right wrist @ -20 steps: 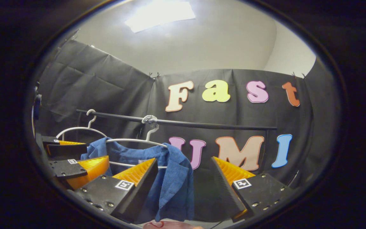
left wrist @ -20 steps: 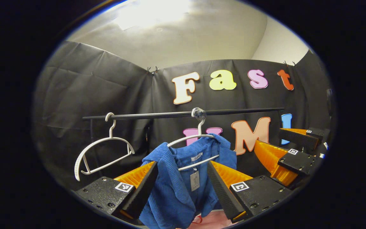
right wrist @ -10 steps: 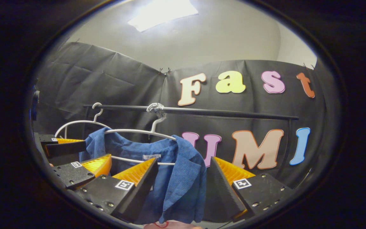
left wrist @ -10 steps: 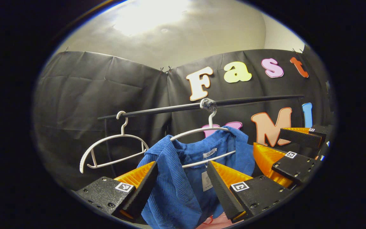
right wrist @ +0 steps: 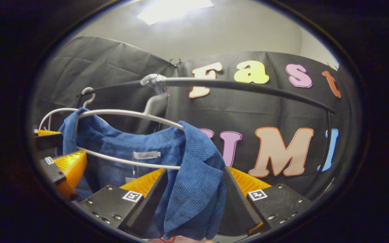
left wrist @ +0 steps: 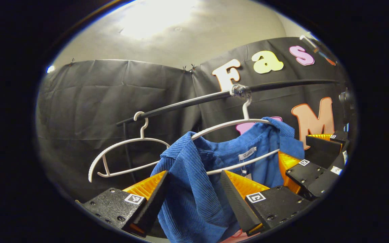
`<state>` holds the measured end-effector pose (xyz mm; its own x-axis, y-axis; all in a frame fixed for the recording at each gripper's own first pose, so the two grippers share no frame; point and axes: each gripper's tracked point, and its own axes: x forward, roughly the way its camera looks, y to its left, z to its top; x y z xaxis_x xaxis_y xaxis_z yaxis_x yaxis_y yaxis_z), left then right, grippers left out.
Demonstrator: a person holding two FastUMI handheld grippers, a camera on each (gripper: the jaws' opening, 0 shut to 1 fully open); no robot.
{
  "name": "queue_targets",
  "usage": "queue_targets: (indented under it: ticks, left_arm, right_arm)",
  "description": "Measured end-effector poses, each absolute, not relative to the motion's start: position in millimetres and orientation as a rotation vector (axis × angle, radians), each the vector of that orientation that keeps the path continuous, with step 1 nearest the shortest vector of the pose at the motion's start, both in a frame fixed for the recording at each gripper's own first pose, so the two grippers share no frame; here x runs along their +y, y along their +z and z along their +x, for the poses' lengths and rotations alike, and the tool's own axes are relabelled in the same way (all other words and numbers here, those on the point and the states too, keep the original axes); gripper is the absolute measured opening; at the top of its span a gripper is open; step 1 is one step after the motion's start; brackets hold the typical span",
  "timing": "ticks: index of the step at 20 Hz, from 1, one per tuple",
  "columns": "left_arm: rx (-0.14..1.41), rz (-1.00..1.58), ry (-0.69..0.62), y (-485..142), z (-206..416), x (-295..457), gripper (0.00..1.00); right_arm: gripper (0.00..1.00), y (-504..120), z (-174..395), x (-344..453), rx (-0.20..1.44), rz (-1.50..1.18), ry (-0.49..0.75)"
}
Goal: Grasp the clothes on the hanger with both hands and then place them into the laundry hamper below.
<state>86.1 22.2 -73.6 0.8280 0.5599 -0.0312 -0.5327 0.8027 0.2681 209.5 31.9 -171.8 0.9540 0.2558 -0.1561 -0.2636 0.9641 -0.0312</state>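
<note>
Closer now than a second ago: blue shirt (left wrist: 194, 189) on white hanger (left wrist: 228, 125), hung from black rail (left wrist: 187, 103), one shoulder between spread fingers of left gripper (left wrist: 194, 199), the other (right wrist: 194, 175) between spread fingers of right gripper (right wrist: 194, 199). Neither clamped. Empty hanger (left wrist: 123, 148) alongside.

The left gripper view looks upward and forward from low down, close to the left shoulder of the blue corduroy shirt (left wrist: 194, 189), toward the black rail (left wrist: 187, 103) and the ceiling. The right gripper view looks up likewise, very near the shirt's (right wrist: 194, 182) right shoulder, with the rail (right wrist: 248, 88) arching overhead. Both views share the shirt, its white hanger (left wrist: 235, 123), the rail and the booth's black wall.
</note>
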Motion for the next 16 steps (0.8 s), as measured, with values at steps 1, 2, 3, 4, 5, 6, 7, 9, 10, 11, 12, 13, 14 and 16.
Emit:
queue_targets:
  ticks: [1, 2, 3, 4, 5, 6, 7, 9, 10, 11, 12, 13, 14, 16]
  left_arm:
    - [0.112, 0.274, 0.595, -75, 87, 25, 0.96]
    - [0.113, 0.299, 0.607, -76, 87, 29, 0.96]
    - [0.114, 0.319, 0.616, -77, 86, 33, 0.90]
    - [0.121, 0.336, 0.619, -78, 86, 38, 0.84]
    - [0.131, 0.352, 0.627, -80, 85, 42, 0.73]
    - [0.139, 0.361, 0.634, -81, 83, 46, 0.63]
    - [0.140, 0.361, 0.633, -81, 84, 50, 0.53]
    - [0.142, 0.353, 0.638, -82, 82, 53, 0.33]
    - [0.142, 0.344, 0.624, -83, 82, 51, 0.23]
    - [0.142, 0.336, 0.611, -83, 83, 50, 0.13]
    - [0.141, 0.330, 0.594, -82, 84, 49, 0.02]
    - [0.138, 0.324, 0.572, -82, 85, 48, 0.01]
    - [0.135, 0.324, 0.555, -79, 85, 47, 0.02]
    - [0.119, 0.313, 0.545, -71, 78, 53, 0.01]
  right_arm:
    - [0.98, -184, 215, 33, 0.172, -0.056, 0.263]
    - [0.96, -196, 220, 36, 0.194, -0.058, 0.265]
    - [0.97, -205, 224, 38, 0.216, -0.053, 0.270]
    - [0.98, -212, 225, 41, 0.235, -0.040, 0.280]
    - [0.95, -215, 226, 38, 0.242, -0.022, 0.263]
    - [0.82, -217, 228, 42, 0.251, -0.002, 0.268]
    - [0.67, -218, 230, 38, 0.259, 0.001, 0.260]
    - [0.41, -220, 231, 33, 0.263, -0.025, 0.250]
    - [0.26, -221, 232, 31, 0.260, -0.040, 0.236]
    - [0.11, -219, 232, 30, 0.259, -0.045, 0.238]
    - [0.10, -219, 232, 29, 0.262, -0.047, 0.240]
    - [0.10, -218, 233, 25, 0.265, -0.048, 0.233]
    - [0.10, -215, 235, 18, 0.264, -0.044, 0.218]
    - [0.10, -205, 241, -2, 0.242, -0.036, 0.155]
